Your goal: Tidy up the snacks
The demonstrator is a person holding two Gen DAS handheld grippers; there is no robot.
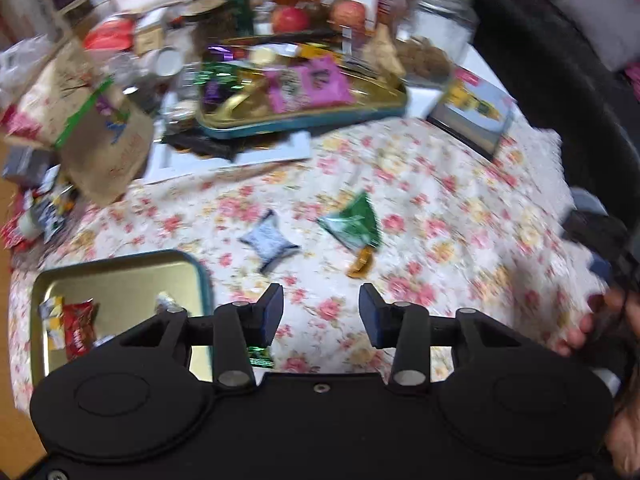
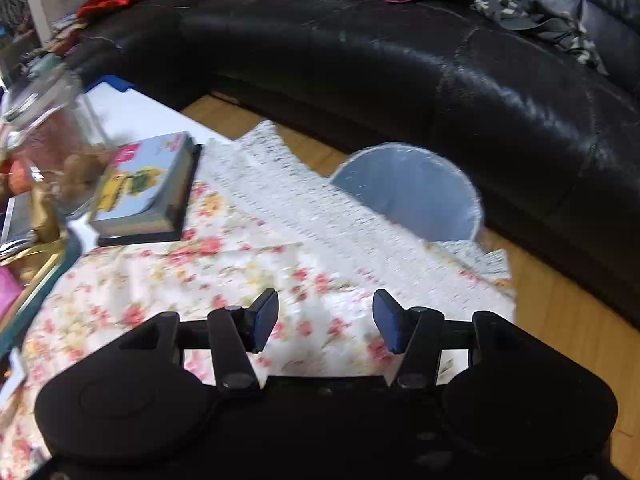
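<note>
Your left gripper stands with its blue-padded jaws spread and nothing between them, above the white tablecloth printed with pink and yellow flowers. Just ahead of it lie three loose snacks: a small blue-grey pillow-shaped packet, a green foil sachet to its right, and a small amber-wrapped sweet touching the sachet's near corner. To the claw's left sits a gold metal tray with a teal rim, holding a red wrapper and a yellow-and-white one; their lettering is too blurred to read. Farther ahead, a second gold, teal-rimmed tray is piled with sweets, a pink packet on top. Behind it stand two red apples and a clear glass jar.

Your right gripper is likewise spread and empty over the same cloth. Ahead and to its left lies a light-blue box with a pink label and a yellow picture; its print is illegible. Ahead and to its right, off the table edge, stands a round pale-blue bin on a wooden floor, with a black leather sofa beyond.
</note>
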